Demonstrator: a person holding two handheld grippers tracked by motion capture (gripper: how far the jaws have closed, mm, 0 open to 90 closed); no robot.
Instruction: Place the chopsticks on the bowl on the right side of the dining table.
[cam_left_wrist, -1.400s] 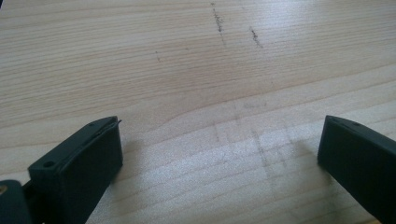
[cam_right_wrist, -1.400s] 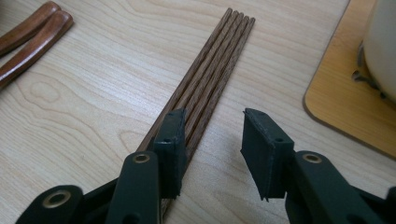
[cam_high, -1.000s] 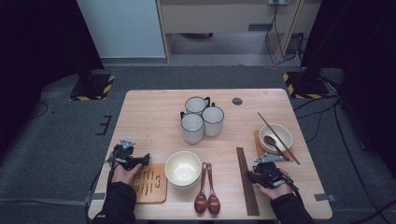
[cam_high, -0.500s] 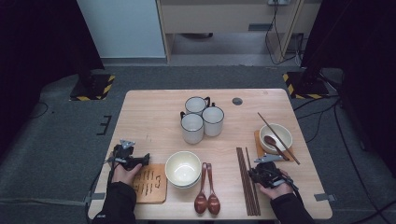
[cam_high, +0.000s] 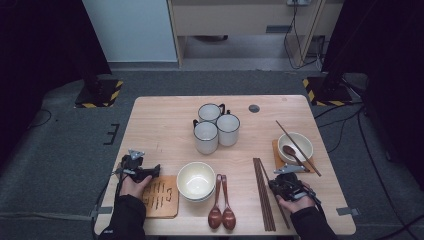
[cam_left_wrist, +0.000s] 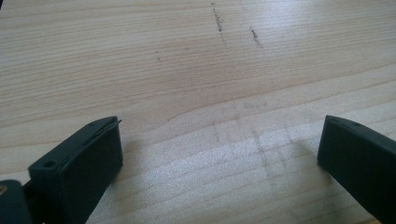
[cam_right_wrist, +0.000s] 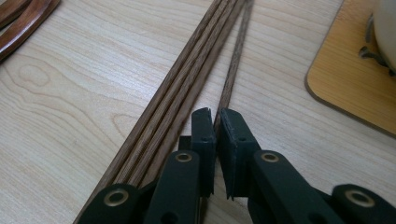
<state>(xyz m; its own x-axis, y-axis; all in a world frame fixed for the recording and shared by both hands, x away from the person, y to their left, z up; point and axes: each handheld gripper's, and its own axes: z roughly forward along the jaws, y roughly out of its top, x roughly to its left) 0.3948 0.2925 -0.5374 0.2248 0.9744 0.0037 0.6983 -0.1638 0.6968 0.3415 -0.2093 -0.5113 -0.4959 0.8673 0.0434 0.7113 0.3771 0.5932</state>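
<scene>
The table (cam_high: 165, 115) is being set for a meal. Near its front right corner, the right gripper (cam_right_wrist: 217, 122) has just pinched one chopstick (cam_right_wrist: 236, 60), pulling it from the other chopsticks (cam_right_wrist: 187, 84). The left gripper (cam_left_wrist: 219, 154) waits wide open, near the front left corner.

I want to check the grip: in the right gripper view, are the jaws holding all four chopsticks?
No, the right gripper has its jaws shut on one single chopstick, while the three other chopsticks lie beside them.

Light wood table (cam_high: 165, 125): three mugs (cam_high: 216, 127), stacked bowls (cam_high: 196, 181), two spoons (cam_high: 222, 202), chopsticks (cam_high: 263, 197), two coasters (cam_high: 161, 197).
</scene>
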